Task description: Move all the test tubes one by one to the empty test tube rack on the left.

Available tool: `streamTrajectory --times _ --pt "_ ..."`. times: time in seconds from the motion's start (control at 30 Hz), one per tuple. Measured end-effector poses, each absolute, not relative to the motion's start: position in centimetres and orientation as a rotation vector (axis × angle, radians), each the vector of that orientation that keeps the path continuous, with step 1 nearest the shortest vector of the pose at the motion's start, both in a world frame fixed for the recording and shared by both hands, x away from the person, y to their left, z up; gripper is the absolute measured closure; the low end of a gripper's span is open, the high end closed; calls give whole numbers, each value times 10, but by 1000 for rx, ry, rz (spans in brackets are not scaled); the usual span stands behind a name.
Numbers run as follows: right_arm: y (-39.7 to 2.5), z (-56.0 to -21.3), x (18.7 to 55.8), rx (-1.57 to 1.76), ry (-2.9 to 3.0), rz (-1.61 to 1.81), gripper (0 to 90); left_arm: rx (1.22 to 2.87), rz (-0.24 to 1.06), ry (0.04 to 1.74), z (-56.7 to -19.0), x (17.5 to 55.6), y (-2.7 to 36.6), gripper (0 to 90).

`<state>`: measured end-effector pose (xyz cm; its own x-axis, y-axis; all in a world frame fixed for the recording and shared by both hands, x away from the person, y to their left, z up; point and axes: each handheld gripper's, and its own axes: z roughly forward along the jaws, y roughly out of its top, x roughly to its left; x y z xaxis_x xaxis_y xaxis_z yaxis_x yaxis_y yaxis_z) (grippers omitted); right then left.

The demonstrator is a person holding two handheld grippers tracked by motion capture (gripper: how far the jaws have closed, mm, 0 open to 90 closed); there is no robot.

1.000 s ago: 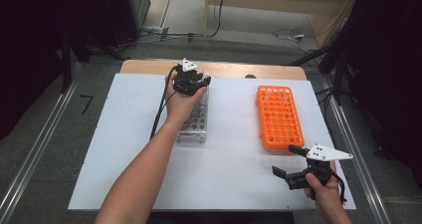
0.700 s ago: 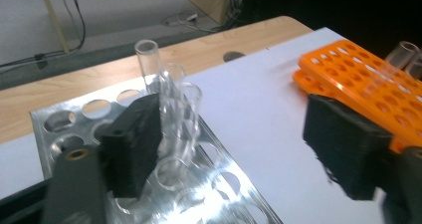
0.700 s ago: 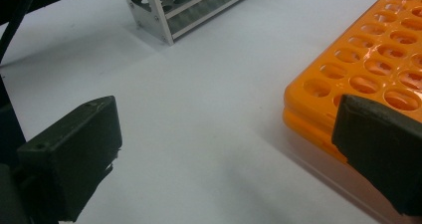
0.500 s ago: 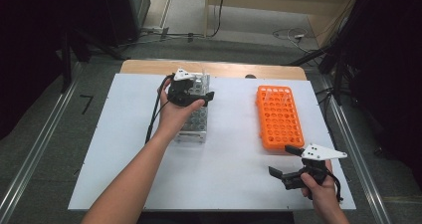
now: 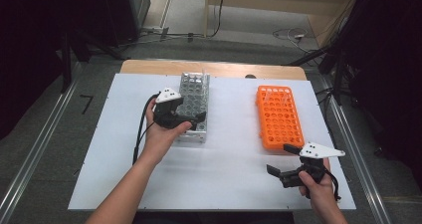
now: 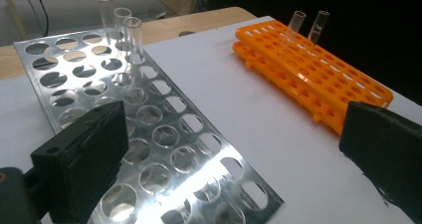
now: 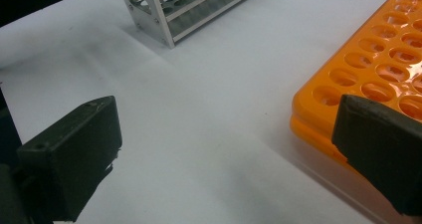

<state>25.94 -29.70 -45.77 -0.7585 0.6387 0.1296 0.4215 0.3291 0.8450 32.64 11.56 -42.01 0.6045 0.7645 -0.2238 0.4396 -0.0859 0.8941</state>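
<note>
A white table [image 5: 224,184] is seen carrying a metal rack [image 5: 195,92] at the left and an orange rack [image 5: 278,117] at the right, well apart. The left gripper [image 5: 186,118] is held over the near part of the metal rack, jaws spread wide and empty, while the right gripper [image 5: 281,159] is held wide and empty just beside the orange rack's near end. Three clear tubes [image 6: 124,27] are stood at the metal rack's far end, and two tubes [image 6: 308,25] in the orange rack's.
</note>
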Motion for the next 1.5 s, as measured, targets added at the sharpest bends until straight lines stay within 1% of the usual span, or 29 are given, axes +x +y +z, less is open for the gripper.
streamTrajectory --times 0.07,0.17,0.53,0.73,1.03,1.5 --pt "-297 -457 261 971 2364 1396 0 1720 336 979 -421 317 115 0" --pt "-297 -457 263 981 2362 1394 0 1726 331 967 -423 303 115 0" --pt "-293 -454 272 990 2352 1379 0 1716 388 949 -426 257 129 0" --pt "-291 -447 278 989 2334 1384 0 1710 383 957 -437 239 134 0" --pt "-289 -438 289 988 2313 1365 0 1700 369 975 -449 231 141 0" --pt "-308 -424 315 1068 2228 1394 0 1715 372 964 -455 229 140 0"
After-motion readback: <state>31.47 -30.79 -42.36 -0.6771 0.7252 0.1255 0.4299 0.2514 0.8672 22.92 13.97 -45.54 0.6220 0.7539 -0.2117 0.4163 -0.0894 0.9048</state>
